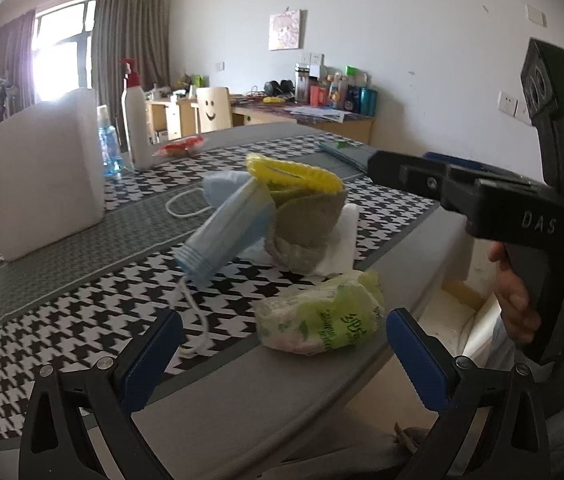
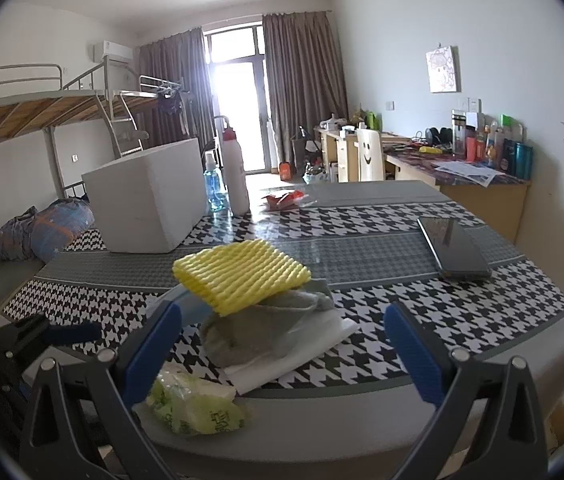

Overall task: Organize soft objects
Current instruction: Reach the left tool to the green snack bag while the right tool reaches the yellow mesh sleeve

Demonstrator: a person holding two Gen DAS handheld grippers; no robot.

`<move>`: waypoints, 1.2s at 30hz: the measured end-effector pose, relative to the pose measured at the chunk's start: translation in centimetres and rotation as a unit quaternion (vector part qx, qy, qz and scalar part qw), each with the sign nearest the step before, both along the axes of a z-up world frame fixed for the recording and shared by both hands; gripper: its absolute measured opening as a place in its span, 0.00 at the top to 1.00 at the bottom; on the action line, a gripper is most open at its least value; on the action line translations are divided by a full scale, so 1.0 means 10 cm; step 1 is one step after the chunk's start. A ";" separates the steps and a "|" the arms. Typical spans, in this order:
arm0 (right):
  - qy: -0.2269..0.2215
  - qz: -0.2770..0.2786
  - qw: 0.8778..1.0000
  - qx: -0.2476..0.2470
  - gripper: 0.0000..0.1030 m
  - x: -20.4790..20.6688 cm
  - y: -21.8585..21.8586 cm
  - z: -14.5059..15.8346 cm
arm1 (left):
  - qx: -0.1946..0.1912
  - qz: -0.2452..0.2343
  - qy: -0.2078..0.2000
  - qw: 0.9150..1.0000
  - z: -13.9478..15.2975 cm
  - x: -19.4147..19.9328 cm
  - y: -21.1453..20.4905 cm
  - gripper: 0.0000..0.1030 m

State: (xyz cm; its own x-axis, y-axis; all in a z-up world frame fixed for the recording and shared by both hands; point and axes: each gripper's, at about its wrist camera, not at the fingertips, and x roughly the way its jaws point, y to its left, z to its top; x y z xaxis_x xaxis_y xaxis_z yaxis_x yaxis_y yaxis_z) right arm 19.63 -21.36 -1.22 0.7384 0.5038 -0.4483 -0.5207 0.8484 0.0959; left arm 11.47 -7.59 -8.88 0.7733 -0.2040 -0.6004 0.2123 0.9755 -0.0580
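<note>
A pile of soft things sits near the table's front edge: a yellow foam net [image 1: 292, 170] [image 2: 241, 276] on a grey-green sock [image 1: 306, 220] [image 2: 257, 332], over white tissue [image 1: 342, 240] [image 2: 302, 356], with a blue face mask [image 1: 229, 220] leaning against it. A green tissue pack [image 1: 322, 318] [image 2: 193, 404] lies closer. My left gripper [image 1: 282, 356] is open just before the pack. My right gripper [image 2: 282, 352] is open, facing the sock; it also shows in the left wrist view [image 1: 398, 168], right of the pile.
A white foam box [image 1: 37, 176] [image 2: 149, 200], a blue bottle [image 2: 213, 184] and a white spray bottle [image 1: 135, 120] [image 2: 235, 172] stand at the far left. A dark phone [image 2: 452, 246] lies right. A red packet [image 1: 179, 146] lies far back. The table edge [image 2: 362, 412] is near.
</note>
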 end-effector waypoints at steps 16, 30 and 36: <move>0.010 0.036 0.999 -0.014 0.01 0.13 0.15 -0.09 | 0.007 -0.027 0.029 0.999 -0.16 0.18 -0.28 0.05; 0.004 0.059 0.998 -0.024 0.01 0.23 0.25 -0.06 | 0.003 -0.039 0.028 0.999 -0.23 0.27 -0.33 0.32; 0.008 0.081 0.996 -0.024 0.01 0.25 0.33 -0.06 | -0.009 -0.046 0.029 0.998 -0.22 0.27 -0.25 0.37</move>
